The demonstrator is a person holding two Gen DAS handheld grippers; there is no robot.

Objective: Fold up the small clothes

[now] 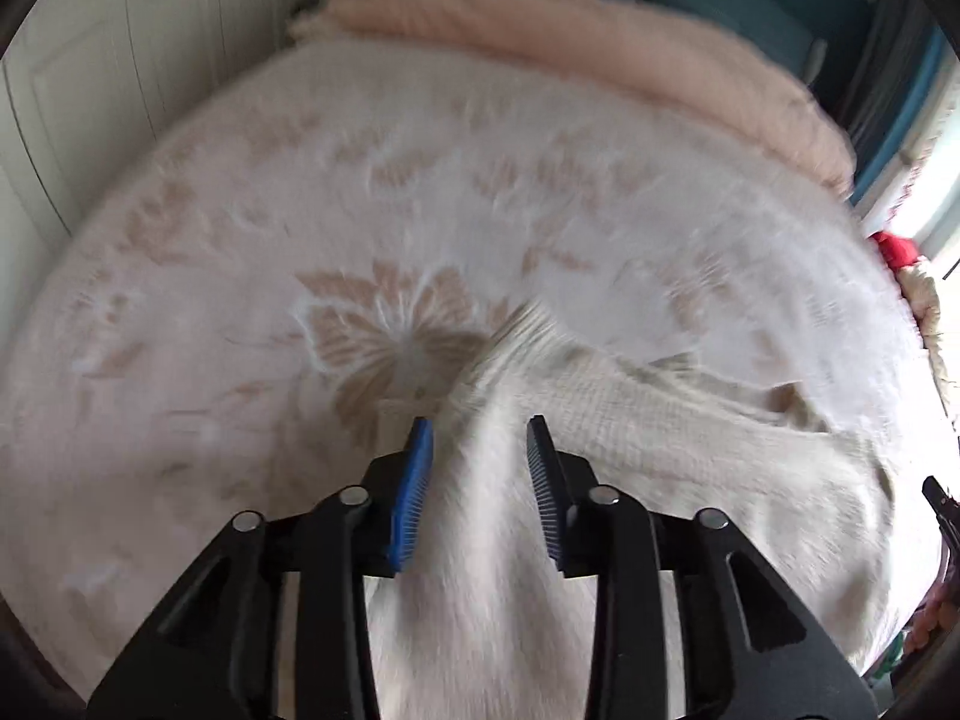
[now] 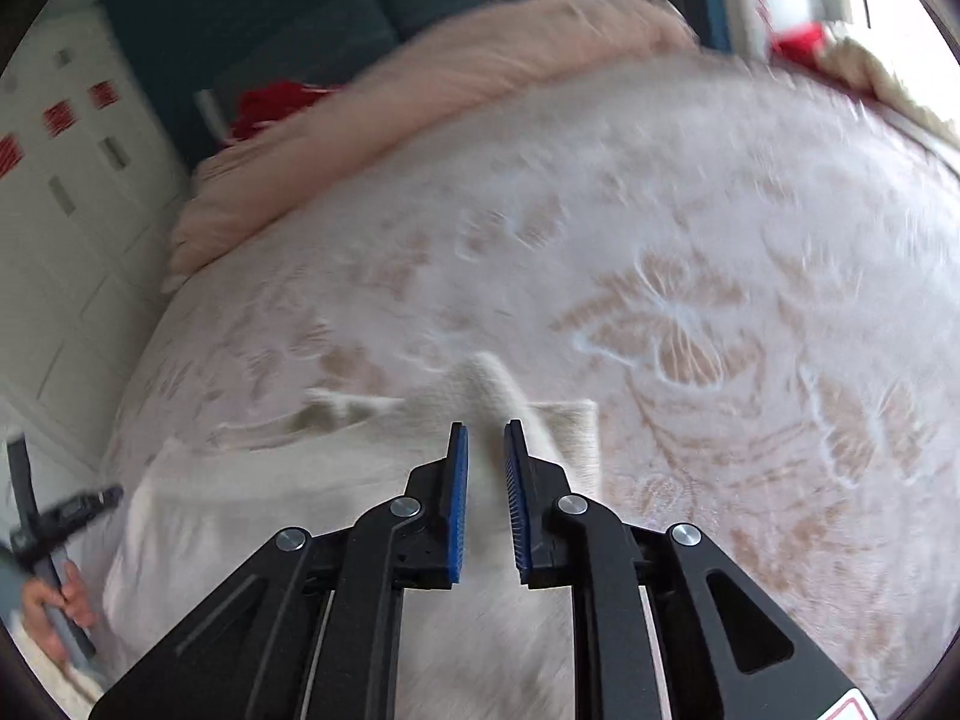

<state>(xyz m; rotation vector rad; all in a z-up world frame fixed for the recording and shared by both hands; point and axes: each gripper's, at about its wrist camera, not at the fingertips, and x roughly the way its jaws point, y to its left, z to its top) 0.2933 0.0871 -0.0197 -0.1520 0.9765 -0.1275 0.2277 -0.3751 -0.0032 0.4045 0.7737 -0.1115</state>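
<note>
Cream knit garment [image 1: 600, 420] on bedspread [image 1: 240, 240], no containers.

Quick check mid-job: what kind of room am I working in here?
Most likely a bedroom. The cream garment lies on a bed with a butterfly-patterned bedspread, a fluffy pink blanket is rolled along its far edge, and white panelled cupboard doors stand beside it.
</note>
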